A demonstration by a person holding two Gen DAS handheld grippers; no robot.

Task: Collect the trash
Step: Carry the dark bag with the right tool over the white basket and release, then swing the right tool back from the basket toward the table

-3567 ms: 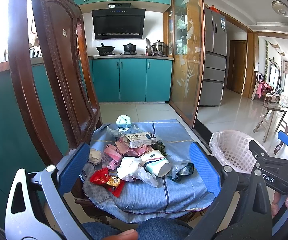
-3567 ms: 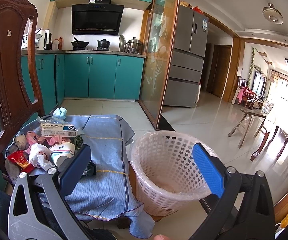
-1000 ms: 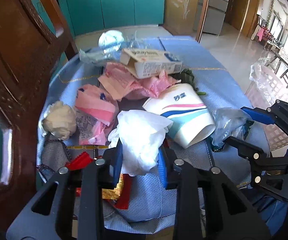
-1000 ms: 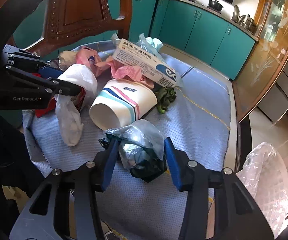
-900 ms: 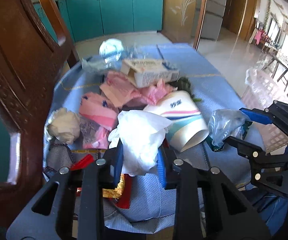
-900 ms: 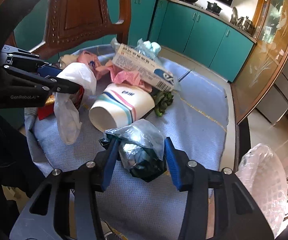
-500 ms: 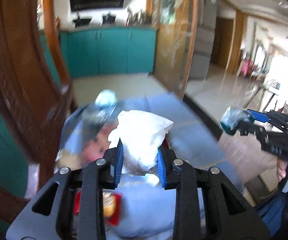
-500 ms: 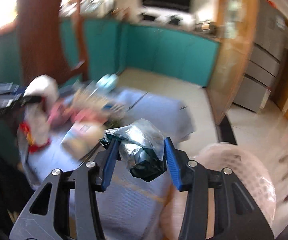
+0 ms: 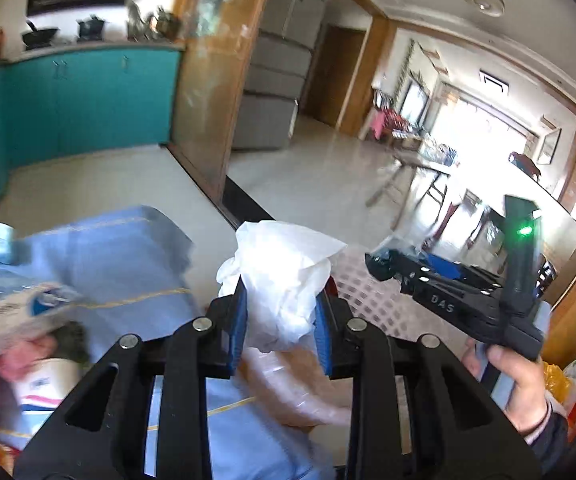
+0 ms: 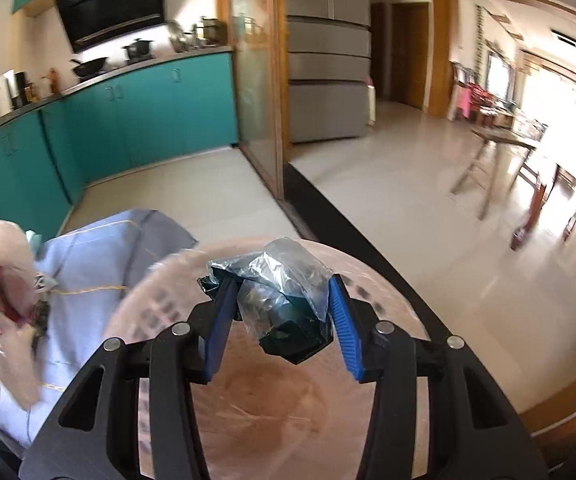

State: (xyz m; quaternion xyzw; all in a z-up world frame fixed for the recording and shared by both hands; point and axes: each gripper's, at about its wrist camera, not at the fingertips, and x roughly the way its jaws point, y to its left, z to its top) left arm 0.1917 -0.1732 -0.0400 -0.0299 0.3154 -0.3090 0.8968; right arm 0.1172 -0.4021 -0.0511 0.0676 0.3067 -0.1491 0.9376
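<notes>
Trash is hanging over the basket for dropping: right gripper is clamping a plastic wad, left gripper pinching white tissue.

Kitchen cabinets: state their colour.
Teal; the cabinets show best in the right wrist view.

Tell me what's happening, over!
Left gripper shut on white tissue. Right gripper shut on plastic wrapper, above basket. Nothing blocking.

Teal cabinets, a grey fridge and a wooden table.
</notes>
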